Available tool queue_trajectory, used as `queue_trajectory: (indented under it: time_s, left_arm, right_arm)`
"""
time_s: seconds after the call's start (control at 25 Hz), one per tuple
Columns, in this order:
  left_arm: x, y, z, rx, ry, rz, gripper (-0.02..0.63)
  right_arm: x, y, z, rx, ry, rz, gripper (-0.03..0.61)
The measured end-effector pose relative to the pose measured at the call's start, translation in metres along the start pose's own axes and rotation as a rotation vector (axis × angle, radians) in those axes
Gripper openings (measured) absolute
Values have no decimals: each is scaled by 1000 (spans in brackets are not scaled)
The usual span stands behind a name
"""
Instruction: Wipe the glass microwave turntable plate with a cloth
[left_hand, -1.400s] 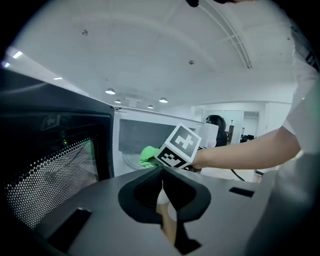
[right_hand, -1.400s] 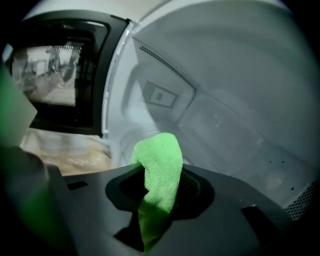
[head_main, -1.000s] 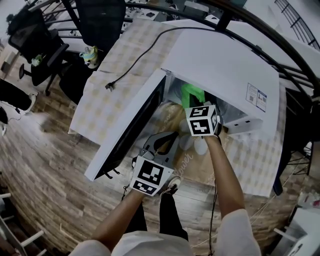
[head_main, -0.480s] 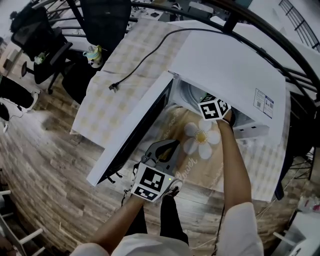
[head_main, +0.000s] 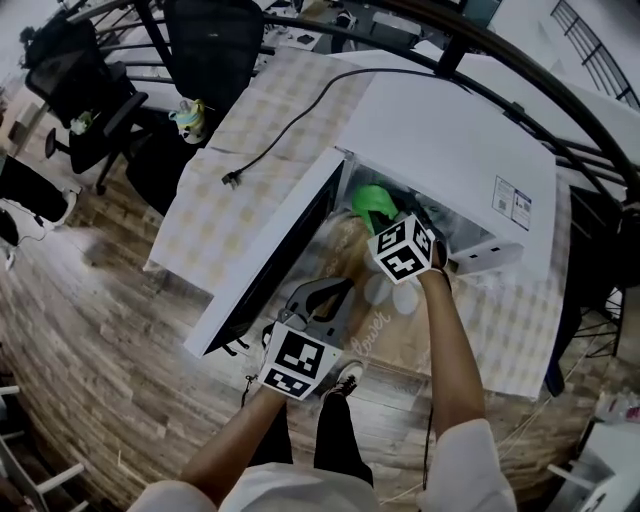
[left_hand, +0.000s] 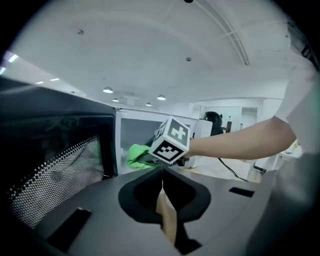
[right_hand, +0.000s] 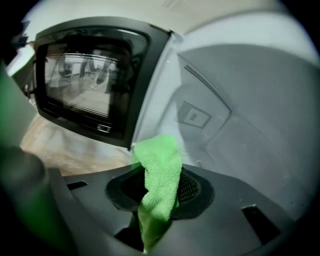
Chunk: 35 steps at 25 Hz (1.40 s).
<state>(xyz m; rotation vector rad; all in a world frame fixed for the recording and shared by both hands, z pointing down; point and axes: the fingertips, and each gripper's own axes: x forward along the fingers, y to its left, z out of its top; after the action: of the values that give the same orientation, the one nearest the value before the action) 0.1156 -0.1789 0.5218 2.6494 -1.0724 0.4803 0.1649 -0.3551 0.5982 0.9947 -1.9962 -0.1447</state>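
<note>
The white microwave (head_main: 450, 130) stands on the table with its dark door (head_main: 270, 265) swung open to the left. My right gripper (head_main: 386, 222) is at the mouth of the cavity, shut on a green cloth (head_main: 372, 200). In the right gripper view the cloth (right_hand: 159, 182) hangs folded between the jaws, with the grey cavity wall (right_hand: 240, 125) ahead. Cloth and gripper hide the cavity floor, so I cannot make out the glass plate. My left gripper (head_main: 333, 287) hangs low in front of the microwave, shut on nothing, its jaws (left_hand: 161, 172) pointing at the opening.
A checked tablecloth (head_main: 225, 205) covers the table, and a tan mat with a flower print (head_main: 385, 318) lies in front of the microwave. The unplugged power cord (head_main: 262, 148) trails across the table. Office chairs (head_main: 205, 45) stand beyond the far edge.
Half a second ago my right gripper reached deep inside the cavity; it has since drawn back to the opening with the cloth. The left gripper has barely moved.
</note>
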Motion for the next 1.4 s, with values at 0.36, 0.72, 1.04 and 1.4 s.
queue_trajectory:
  time_s: [0.36, 0.72, 1.04, 1.4]
  left_arm:
    - [-53, -11, 52, 26, -56, 9, 18]
    - [-95, -16, 142, 83, -185, 38, 18]
    - [-121, -26, 205, 154, -271, 16, 19]
    - [-139, -35, 261, 269, -344, -40, 18]
  right_arm:
    - [-140, 35, 18, 236, -83, -24, 126]
    - [-314, -13, 56, 457, -225, -211, 126]
    - [-413, -50, 82, 464, -324, -385, 126]
    - [-453, -66, 107, 483, -392, -461, 124]
